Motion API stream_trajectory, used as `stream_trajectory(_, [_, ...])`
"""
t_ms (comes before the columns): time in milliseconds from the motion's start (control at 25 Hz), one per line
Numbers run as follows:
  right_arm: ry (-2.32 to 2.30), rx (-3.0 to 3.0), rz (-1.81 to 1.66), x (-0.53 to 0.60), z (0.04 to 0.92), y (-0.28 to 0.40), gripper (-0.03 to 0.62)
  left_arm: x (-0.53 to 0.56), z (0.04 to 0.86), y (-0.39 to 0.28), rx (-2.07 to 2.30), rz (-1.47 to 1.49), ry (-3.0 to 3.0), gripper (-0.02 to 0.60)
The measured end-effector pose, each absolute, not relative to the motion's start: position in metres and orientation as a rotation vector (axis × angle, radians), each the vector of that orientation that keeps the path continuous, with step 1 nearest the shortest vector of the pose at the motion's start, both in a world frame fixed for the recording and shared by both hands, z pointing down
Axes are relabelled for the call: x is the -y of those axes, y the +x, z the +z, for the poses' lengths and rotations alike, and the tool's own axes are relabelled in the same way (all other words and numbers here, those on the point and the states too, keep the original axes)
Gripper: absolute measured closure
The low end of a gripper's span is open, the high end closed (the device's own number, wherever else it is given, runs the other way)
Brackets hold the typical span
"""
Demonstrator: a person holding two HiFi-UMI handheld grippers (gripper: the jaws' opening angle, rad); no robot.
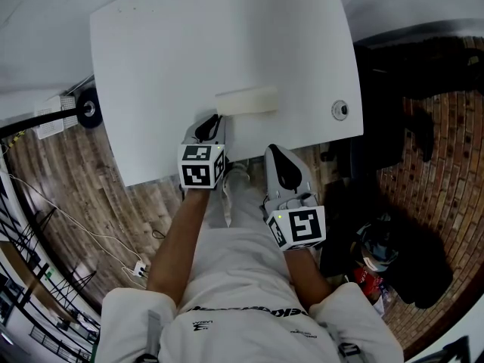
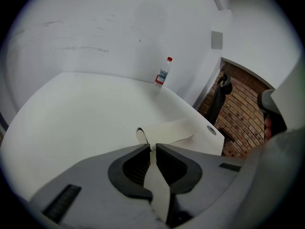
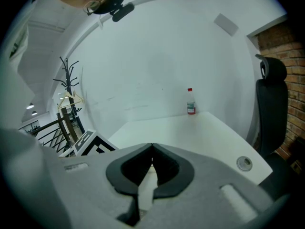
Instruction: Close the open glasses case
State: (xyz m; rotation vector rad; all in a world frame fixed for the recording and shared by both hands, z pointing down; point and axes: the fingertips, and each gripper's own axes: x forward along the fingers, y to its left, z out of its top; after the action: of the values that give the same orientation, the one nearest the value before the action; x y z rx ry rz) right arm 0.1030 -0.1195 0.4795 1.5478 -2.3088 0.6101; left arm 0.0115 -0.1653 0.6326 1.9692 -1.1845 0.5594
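**Glasses case sat by the table's near edge**

The cream glasses case point(image 1: 247, 100) lay lengthwise on the white table point(image 1: 151, 66), close to its near edge and looking shut from above. The left tool point(image 1: 212, 122) pointed at the case's left end — its jaws a narrow slit apart, gripping nothing. The right tool point(image 1: 277, 152) hovered at the table's edge, clenched and empty — apart from the case.
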Motion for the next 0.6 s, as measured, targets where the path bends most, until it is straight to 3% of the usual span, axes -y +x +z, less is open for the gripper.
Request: stream_trajectory(600, [1.567, 2.307, 0.597, 0.108, 0.472, 0.104, 0.594, 0.159, 0.609, 0.012, 1.205, 0.543, 1.995, 0.583])
